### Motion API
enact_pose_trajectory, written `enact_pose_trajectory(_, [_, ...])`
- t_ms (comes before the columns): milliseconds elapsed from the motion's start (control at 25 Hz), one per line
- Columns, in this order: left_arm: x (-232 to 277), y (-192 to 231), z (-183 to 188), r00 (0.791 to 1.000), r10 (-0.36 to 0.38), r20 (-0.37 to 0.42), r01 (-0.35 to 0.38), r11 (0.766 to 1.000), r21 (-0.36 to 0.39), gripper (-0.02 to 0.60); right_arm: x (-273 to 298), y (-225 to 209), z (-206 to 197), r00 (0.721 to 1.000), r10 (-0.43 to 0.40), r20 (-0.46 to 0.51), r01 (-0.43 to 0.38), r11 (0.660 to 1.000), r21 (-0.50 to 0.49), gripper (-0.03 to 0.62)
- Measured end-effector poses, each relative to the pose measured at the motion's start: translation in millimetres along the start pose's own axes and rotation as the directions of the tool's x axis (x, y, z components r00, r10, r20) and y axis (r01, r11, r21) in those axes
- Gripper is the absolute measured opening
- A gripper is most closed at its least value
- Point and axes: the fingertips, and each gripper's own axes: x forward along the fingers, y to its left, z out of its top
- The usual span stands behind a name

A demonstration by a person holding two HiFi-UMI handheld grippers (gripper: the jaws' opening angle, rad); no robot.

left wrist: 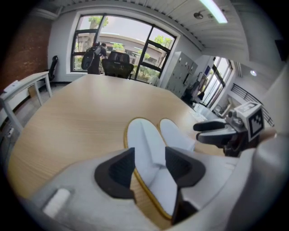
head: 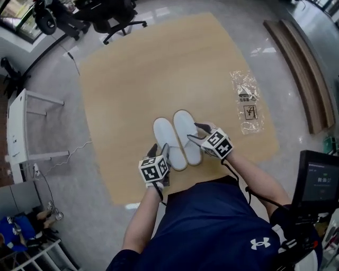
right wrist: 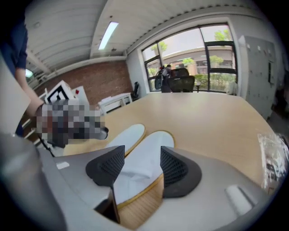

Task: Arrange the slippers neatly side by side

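Two white slippers with tan edges lie side by side on the pale wooden table [head: 159,69], toes pointing away. My left gripper [head: 160,150] hovers over the heel of the left slipper [head: 168,138], jaws open. In the left gripper view that slipper [left wrist: 146,144] runs between the black pads [left wrist: 118,173] without being pressed; the right slipper [left wrist: 174,135] lies beside it. My right gripper [head: 194,131] is open over the right slipper [head: 185,129]. In the right gripper view this slipper [right wrist: 149,158] shows between the jaws, the left slipper [right wrist: 128,135] next to it.
A clear plastic bag [head: 246,100] lies on the table's right part. A black office chair [head: 114,16] stands beyond the far edge, a white desk [head: 16,127] at the left, wooden planks [head: 302,69] on the floor at the right, a monitor [head: 318,180] near right.
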Motion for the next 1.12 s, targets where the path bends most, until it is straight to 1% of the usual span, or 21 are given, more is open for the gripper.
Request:
enact_pose_trajectory(40, [-9.4, 4.1, 7.8, 1.000, -0.002, 0.030, 0.002, 1.000, -0.011, 0.210, -13.6, -7.5, 10.6, 0.999, -0.021, 0.034, 0.019, 0.998, 0.065, 0.245])
enact_pose_trajectory(80, [-19.2, 7.6, 15.8, 0.998, -0.005, 0.063, 0.007, 1.000, -0.024, 0.201, -27.6, -15.2, 19.9, 0.997, -0.046, 0.065, 0.037, 0.992, 0.123, 0.215])
enact_pose_trajectory(120, [-29.2, 10.3, 22.6, 0.995, -0.010, 0.097, 0.014, 0.999, -0.035, 0.177, -40.9, -21.6, 28.3, 0.993, -0.068, 0.096, 0.050, 0.983, 0.179, 0.152])
enact_pose_trajectory(160, [-39.2, 11.8, 27.6, 0.992, -0.016, 0.127, 0.021, 0.999, -0.041, 0.154, -53.1, -25.4, 35.6, 0.989, -0.085, 0.123, 0.055, 0.971, 0.231, 0.069])
enact_pose_trajectory(200, [-48.9, 12.0, 30.5, 0.988, -0.022, 0.152, 0.028, 0.999, -0.041, 0.135, -63.2, -26.8, 41.1, 0.985, -0.097, 0.146, 0.053, 0.959, 0.277, 0.015])
enact_pose_trajectory(280, [-66.1, 7.2, 31.3, 0.982, -0.039, 0.184, 0.045, 0.998, -0.032, 0.122, -76.5, -23.7, 46.0, 0.978, -0.110, 0.178, 0.044, 0.941, 0.337, 0.012])
enact_pose_trajectory(360, [-80.0, -5.7, 31.2, 0.976, -0.081, 0.200, 0.087, 0.996, -0.019, 0.101, -84.1, -14.0, 50.7, 0.973, -0.118, 0.196, 0.042, 0.936, 0.351, 0.011])
enact_pose_trajectory(400, [-85.4, -16.0, 32.3, 0.971, -0.119, 0.207, 0.125, 0.992, -0.013, 0.072, -86.6, -7.4, 53.6, 0.972, -0.118, 0.205, 0.041, 0.938, 0.345, 0.011])
enact_pose_trajectory(440, [-89.9, -29.0, 34.2, 0.962, -0.168, 0.213, 0.174, 0.985, -0.006, 0.021, -88.6, 0.1, 57.1, 0.970, -0.113, 0.215, 0.036, 0.942, 0.333, 0.011])
enact_pose_trajectory(480, [-93.8, -43.7, 36.7, 0.950, -0.222, 0.218, 0.227, 0.974, 0.004, 0.003, -90.4, 8.6, 61.2, 0.969, -0.104, 0.226, 0.029, 0.949, 0.315, 0.011])
enact_pose_trajectory(560, [-100.5, -73.8, 42.6, 0.924, -0.316, 0.215, 0.312, 0.949, 0.055, 0.002, -93.3, 26.6, 70.0, 0.966, -0.086, 0.244, 0.018, 0.963, 0.267, 0.011])
enact_pose_trajectory(640, [-105.7, -99.3, 48.4, 0.908, -0.371, 0.194, 0.348, 0.927, 0.142, 0.002, -95.2, 44.2, 79.1, 0.963, -0.072, 0.259, 0.015, 0.977, 0.215, 0.011])
enact_pose_trajectory(720, [-109.8, -117.4, 55.5, 0.899, -0.398, 0.184, 0.357, 0.908, 0.219, 0.002, -96.4, 59.9, 89.3, 0.959, -0.052, 0.278, 0.008, 0.988, 0.157, 0.011])
enact_pose_trajectory(800, [-113.1, -128.6, 63.4, 0.889, -0.415, 0.193, 0.364, 0.896, 0.254, 0.002, -98.5, 71.5, 99.7, 0.954, -0.028, 0.299, -0.001, 0.995, 0.096, 0.011])
enact_pose_trajectory(880, [-114.6, -134.3, 67.5, 0.882, -0.428, 0.199, 0.372, 0.890, 0.264, 0.002, -102.3, 75.3, 108.6, 0.947, -0.016, 0.322, -0.004, 0.998, 0.061, 0.011])
enact_pose_trajectory(920, [-115.0, -135.3, 67.5, 0.881, -0.430, 0.196, 0.374, 0.888, 0.268, 0.003, -104.7, 74.2, 111.5, 0.942, -0.017, 0.334, -0.002, 0.998, 0.055, 0.011])
enact_pose_trajectory(1000, [-115.8, -134.5, 65.7, 0.885, -0.425, 0.189, 0.369, 0.888, 0.273, 0.002, -109.9, 71.2, 116.3, 0.936, -0.028, 0.351, 0.012, 0.999, 0.048, 0.011])
enact_pose_trajectory(1120, [-117.2, -129.8, 64.9, 0.893, -0.410, 0.188, 0.354, 0.896, 0.269, 0.002, -114.9, 74.1, 124.7, 0.936, -0.034, 0.351, 0.027, 0.999, 0.026, 0.011])
